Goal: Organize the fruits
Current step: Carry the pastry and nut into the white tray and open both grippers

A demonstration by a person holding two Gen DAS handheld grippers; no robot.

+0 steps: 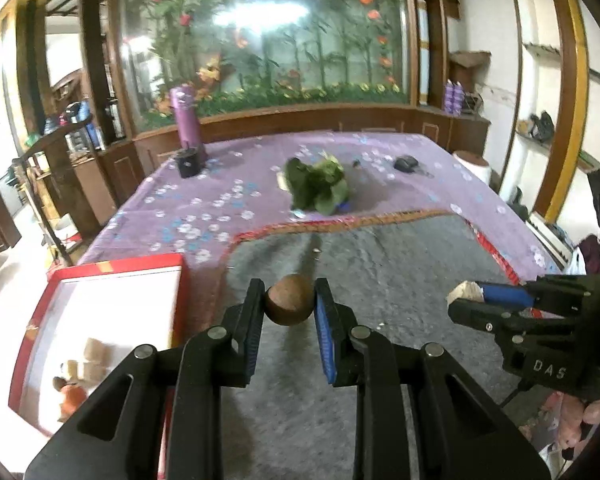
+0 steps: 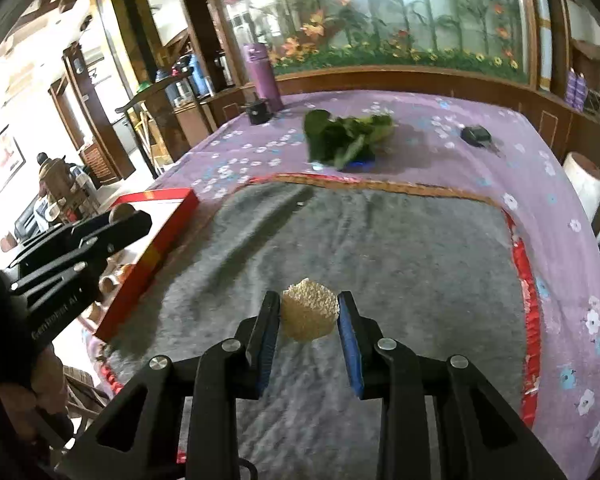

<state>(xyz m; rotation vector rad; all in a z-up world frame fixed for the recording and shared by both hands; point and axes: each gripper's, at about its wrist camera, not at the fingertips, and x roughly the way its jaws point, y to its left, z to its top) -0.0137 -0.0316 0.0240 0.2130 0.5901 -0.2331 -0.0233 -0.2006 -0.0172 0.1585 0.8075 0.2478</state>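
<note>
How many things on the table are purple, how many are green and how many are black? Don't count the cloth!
Purple: 1, the bottle
Green: 1, the leafy bunch
Black: 2, the small cup beside the bottle and the small gadget at the far right
Total: 4

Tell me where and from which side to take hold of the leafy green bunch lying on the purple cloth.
Both hand-held grippers are full now: the left hand-held gripper holds a brown round fruit, the right hand-held gripper a pale rough one. Afterwards, approach the leafy green bunch from above, probably closing across its narrower far-right end, where the leaves seem to gather; the near leaves splay loose.
</note>
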